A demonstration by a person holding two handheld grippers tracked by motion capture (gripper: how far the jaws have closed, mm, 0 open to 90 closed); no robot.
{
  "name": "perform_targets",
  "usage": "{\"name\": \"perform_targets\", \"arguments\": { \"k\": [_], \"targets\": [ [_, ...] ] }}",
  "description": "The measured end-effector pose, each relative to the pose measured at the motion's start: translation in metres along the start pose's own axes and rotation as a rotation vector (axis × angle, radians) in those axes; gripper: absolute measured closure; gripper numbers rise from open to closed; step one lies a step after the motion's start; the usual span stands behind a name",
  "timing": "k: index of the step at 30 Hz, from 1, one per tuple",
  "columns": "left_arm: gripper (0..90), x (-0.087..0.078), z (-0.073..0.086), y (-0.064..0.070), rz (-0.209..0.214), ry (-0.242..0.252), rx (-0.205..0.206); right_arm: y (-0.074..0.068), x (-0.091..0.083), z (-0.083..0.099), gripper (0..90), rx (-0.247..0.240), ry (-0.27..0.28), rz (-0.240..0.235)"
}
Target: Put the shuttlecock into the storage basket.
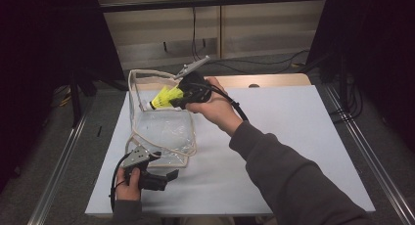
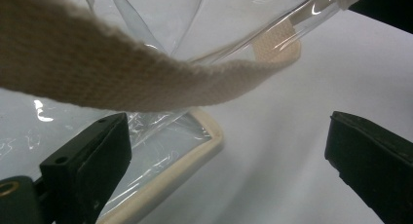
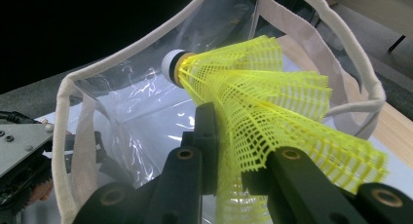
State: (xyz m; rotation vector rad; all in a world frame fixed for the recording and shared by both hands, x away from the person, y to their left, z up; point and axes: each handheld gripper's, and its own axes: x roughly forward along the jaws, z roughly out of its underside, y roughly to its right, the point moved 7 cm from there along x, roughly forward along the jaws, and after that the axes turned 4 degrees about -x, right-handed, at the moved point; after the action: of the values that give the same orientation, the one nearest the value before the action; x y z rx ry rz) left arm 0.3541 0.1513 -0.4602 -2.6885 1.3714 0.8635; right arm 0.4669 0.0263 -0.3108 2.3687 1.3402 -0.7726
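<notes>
Yellow shuttlecock (image 3: 263,92) pinched by skirt in our R tongs (image 1: 182,99), cork-first over clear bag (image 1: 161,129) mouth, ready to drop in. L tongs (image 1: 164,178) wide open, empty, near bag's base corner on worktop (image 1: 293,137), prob. to steady it.

I count one yellow shuttlecock (image 3: 272,107), its white cork tip pointing into the bag. I count one clear plastic bag (image 1: 161,129) with cream fabric trim, and two cream webbing handles (image 2: 122,73) on it. I have two grippers in play, the left gripper (image 1: 164,178) and the right gripper (image 1: 178,99), each with two black jaws.
</notes>
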Motion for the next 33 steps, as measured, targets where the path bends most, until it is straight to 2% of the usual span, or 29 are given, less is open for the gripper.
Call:
{"name": "perform_targets", "arguments": {
  "k": [12, 21, 33],
  "targets": [
    [3.0, 0.0, 0.0, 0.001, 0.001, 0.002, -0.008, -0.007, 0.01, -0.006, 79.8, -0.015, -0.001, -0.001],
    [3.0, 0.0, 0.0, 0.001, 0.002, 0.0, -0.007, -0.008, 0.018, -0.004, 79.9, -0.031, -0.027, 0.008],
    [3.0, 0.0, 0.0, 0.001, 0.005, 0.0, -0.007, -0.019, 0.027, -0.008, 79.8, -0.052, -0.033, -0.002]
  ]
}}
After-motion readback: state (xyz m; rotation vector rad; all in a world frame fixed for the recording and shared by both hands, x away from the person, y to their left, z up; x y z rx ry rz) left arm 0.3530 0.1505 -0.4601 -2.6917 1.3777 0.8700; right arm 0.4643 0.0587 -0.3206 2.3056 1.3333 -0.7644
